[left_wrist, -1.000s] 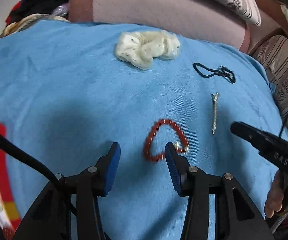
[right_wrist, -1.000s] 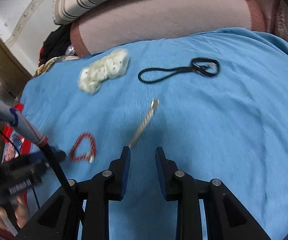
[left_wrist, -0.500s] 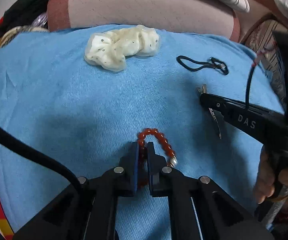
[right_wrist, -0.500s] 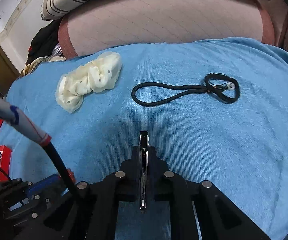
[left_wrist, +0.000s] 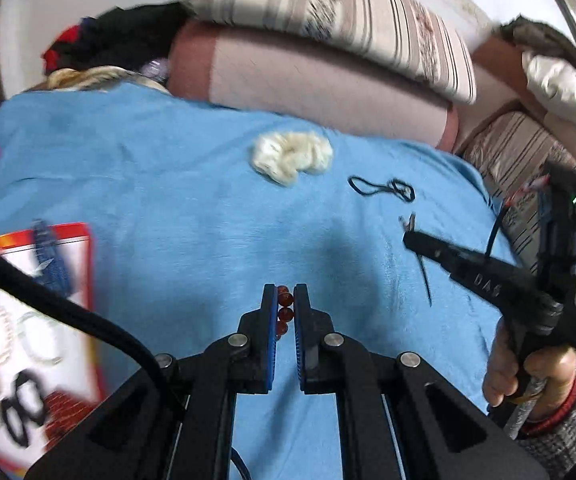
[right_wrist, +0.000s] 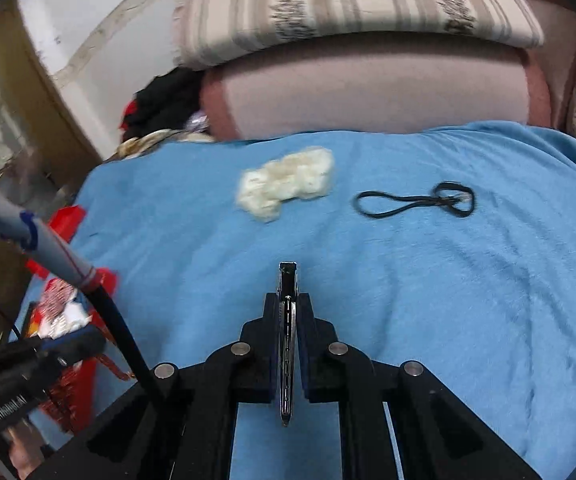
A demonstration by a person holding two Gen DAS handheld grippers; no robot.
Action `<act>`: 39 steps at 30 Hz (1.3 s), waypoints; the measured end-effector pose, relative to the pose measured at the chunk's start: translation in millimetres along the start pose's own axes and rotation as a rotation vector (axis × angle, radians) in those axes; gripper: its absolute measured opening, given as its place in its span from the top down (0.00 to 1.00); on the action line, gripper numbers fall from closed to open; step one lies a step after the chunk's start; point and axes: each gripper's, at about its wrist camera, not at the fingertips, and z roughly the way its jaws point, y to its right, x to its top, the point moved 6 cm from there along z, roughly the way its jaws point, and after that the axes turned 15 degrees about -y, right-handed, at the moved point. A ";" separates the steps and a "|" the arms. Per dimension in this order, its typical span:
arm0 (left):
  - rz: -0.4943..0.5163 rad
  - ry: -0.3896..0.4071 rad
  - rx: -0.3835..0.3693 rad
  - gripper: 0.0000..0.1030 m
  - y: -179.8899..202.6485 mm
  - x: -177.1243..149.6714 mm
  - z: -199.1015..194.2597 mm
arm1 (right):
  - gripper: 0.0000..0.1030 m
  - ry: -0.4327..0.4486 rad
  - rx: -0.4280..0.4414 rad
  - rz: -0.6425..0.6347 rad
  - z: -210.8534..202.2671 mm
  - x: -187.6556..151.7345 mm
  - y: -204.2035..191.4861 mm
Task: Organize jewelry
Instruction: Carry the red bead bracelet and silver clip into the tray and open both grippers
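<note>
My left gripper is shut on a red bead bracelet and holds it above the blue cloth. My right gripper is shut on a silver hair clip, also lifted off the cloth; it shows in the left wrist view with the clip hanging down. A cream scrunchie and a black cord hair tie lie on the cloth further back. They also show in the left wrist view, scrunchie and cord.
A red-rimmed box with rings, hair ties and a blue item sits at the left; it shows blurred in the right wrist view. A pink bolster and a striped pillow lie behind the cloth.
Both grippers have lifted off the cloth with the bracelet and the clip and pulled back. The box at the left has come into the left wrist view.
</note>
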 end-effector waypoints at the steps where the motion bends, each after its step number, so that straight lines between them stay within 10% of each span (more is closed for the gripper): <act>1: -0.010 0.012 0.007 0.93 -9.1 -5.3 -13.5 | 0.92 -0.002 0.012 -0.025 -1.8 -3.9 -15.9; 16: -0.233 0.037 0.130 0.93 -158.9 -67.1 -88.6 | 0.92 -0.086 0.162 -0.286 35.6 -38.2 -194.0; 39: -0.361 -0.024 0.069 0.93 -196.0 -148.4 -43.0 | 0.92 -0.270 0.227 -0.363 142.4 -24.5 -297.6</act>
